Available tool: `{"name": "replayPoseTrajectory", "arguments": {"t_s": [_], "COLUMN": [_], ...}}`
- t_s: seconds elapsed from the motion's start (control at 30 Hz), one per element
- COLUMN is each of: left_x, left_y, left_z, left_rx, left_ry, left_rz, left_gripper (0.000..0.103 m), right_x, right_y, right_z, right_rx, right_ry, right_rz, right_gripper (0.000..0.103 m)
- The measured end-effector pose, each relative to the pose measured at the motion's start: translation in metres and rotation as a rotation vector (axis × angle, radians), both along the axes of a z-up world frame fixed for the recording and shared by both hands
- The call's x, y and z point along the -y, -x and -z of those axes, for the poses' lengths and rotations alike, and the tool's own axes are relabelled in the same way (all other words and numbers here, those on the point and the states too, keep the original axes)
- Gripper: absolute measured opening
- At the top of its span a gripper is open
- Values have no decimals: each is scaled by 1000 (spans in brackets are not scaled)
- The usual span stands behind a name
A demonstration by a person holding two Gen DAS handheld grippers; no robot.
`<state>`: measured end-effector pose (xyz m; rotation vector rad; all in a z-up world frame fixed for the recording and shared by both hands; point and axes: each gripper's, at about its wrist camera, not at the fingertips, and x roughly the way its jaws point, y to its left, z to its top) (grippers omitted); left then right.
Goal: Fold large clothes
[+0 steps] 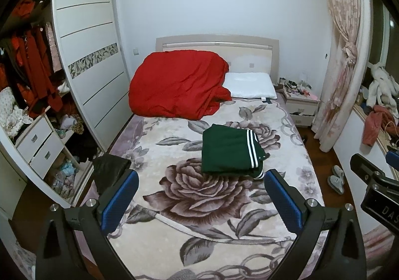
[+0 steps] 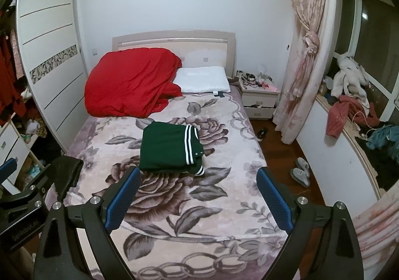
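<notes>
**Inspector:** Position of the garment, please.

**Assistant:** The green garment (image 1: pixel 230 150) lies folded into a compact rectangle on the bed (image 1: pixel 286 205), about midway along the floral blanket and a little toward its right edge. Its white stripes (image 1: pixel 253 149) face that edge, and a striped cuff (image 1: pixel 259 175) pokes out from under the near right corner of the stack.

**Inspector:** And the claws?

**Assistant:** The left claw (image 1: pixel 199 199) is spread wide and holds nothing; it hangs above the near part of the bed, well short of the garment. The right claw (image 2: pixel 198 196) is likewise wide apart and empty, just short of the garment's near edge. Neither touches fabric.

**Inspector:** Stage of work?

**Assistant:** By appearance the fold is complete or nearly so. Only the protruding cuff looks unfinished.

**Inspector:** Risks from here?

**Assistant:** Three. A claw closing on the top layer alone would peel the stack open. Tucking the cuff with a sideways push could skew the layers, since the plush blanket may drag on the bottom one. Lifting from one side would probably let the thick fold sag and slide apart. The red quilt (image 1: pixel 177 85) and the white pillow (image 1: pixel 250 85) at the head end are well apart and pose no obstruction.
</notes>
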<state>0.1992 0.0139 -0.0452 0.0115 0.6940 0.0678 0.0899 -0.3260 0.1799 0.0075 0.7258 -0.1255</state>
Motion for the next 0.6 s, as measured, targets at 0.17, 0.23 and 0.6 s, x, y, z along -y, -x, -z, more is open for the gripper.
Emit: {"name": "replayPoseTrajectory", "arguments": {"t_s": [0.17,0.23,0.6], "left_x": [1,1,0], "left_y": [0,-1,-3], "left_z": [-2,-2,-8], "left_rx": [3,4,17], "left_ry": [1,1,0], "left_rz": [3,2,3], "left_gripper": [103,103,103], "right_x": [0,0,-3], "right_y": [8,8,10], "right_z": [2,2,3], "right_rx": [4,5,3], "right_ry": [2,3,-11], "right_rz": [6,7,6], "right_gripper": [96,96,96]}}
